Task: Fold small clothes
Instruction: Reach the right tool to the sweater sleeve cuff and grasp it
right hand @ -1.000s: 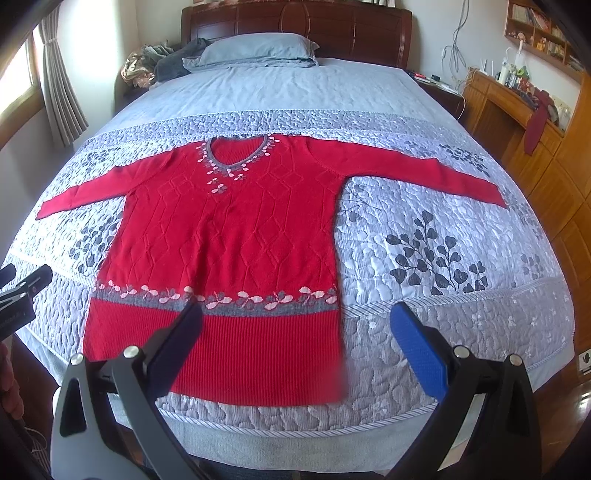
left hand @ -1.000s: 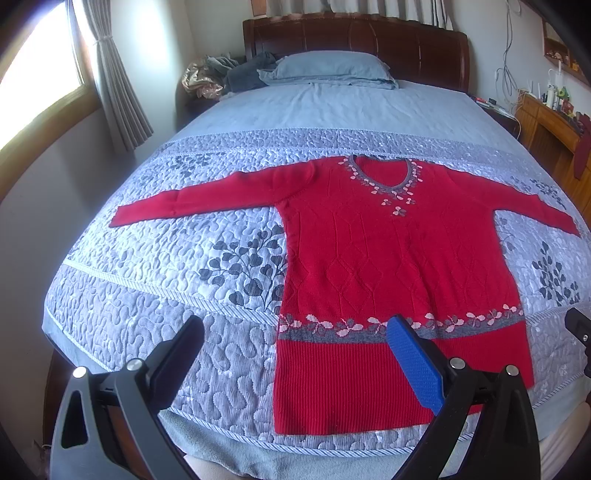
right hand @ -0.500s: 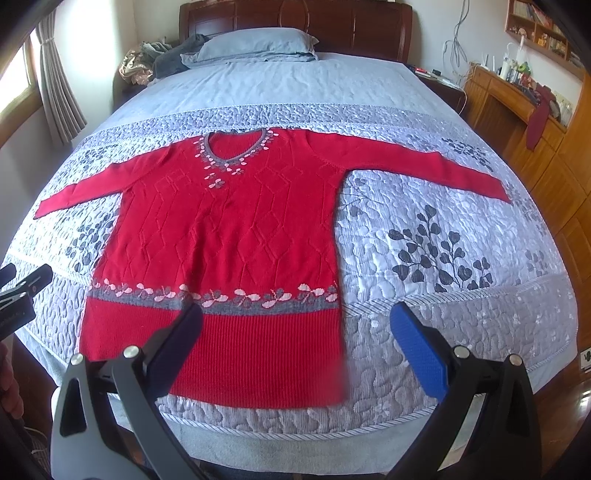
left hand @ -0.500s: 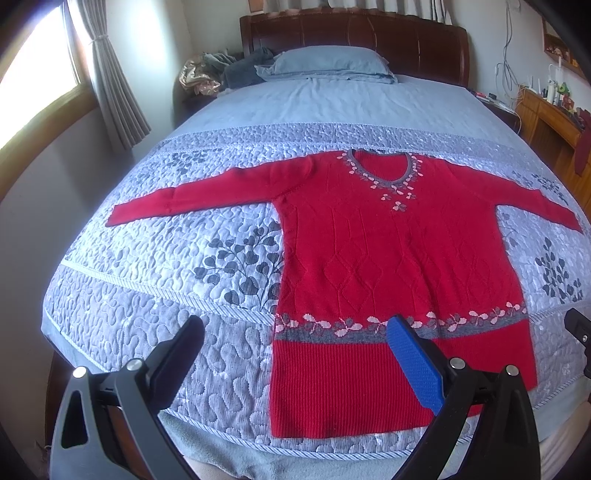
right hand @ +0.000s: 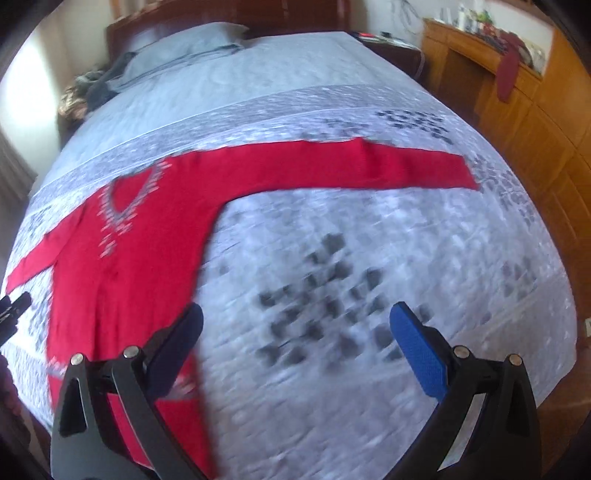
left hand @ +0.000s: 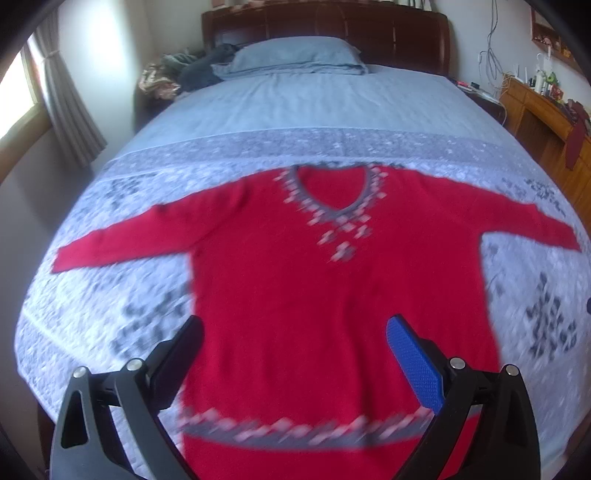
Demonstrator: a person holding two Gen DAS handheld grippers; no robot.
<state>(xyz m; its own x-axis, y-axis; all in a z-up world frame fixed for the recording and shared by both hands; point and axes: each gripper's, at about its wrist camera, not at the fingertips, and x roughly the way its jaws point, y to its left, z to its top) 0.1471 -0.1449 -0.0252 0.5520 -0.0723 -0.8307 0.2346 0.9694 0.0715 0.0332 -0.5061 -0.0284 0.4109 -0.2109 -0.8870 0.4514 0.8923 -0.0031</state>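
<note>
**Red sweater flat on the bed, both hand-held grippers spread wide above it**

Big bed (left hand: 332, 107) filling both views, pale blue toward the headboard (left hand: 332, 22), grey patterned quilt (right hand: 351, 277) over the near half. Wooden cabinets (right hand: 517, 122) off to the right of the bed, a curtain (left hand: 70, 110) to its left.

Laid out flat on the quilt: the red sweater (left hand: 332, 295), neckline toward the headboard, grey-and-pink trim around the V-neck, patterned band across the body near the hem. Both sleeves stretched straight out to the bed's sides; right sleeve (right hand: 351, 166) running toward the cabinet side, left sleeve (left hand: 129, 236) toward the curtain side. Heavy motion blur over both views, so fine knit detail lost.

At the head of the bed, a blue pillow (left hand: 295, 55), with a heap of bundled cloth (left hand: 177, 74) beside it.

Left hand-held gripper (left hand: 293, 334) hanging over the sweater's lower body, jaws released and far apart, nothing between them. Right hand-held gripper (right hand: 295, 321) over bare quilt just beside the sweater's right edge, below the right sleeve, likewise wide apart and gripping nothing. Contact with the fabric: none visible.
</note>
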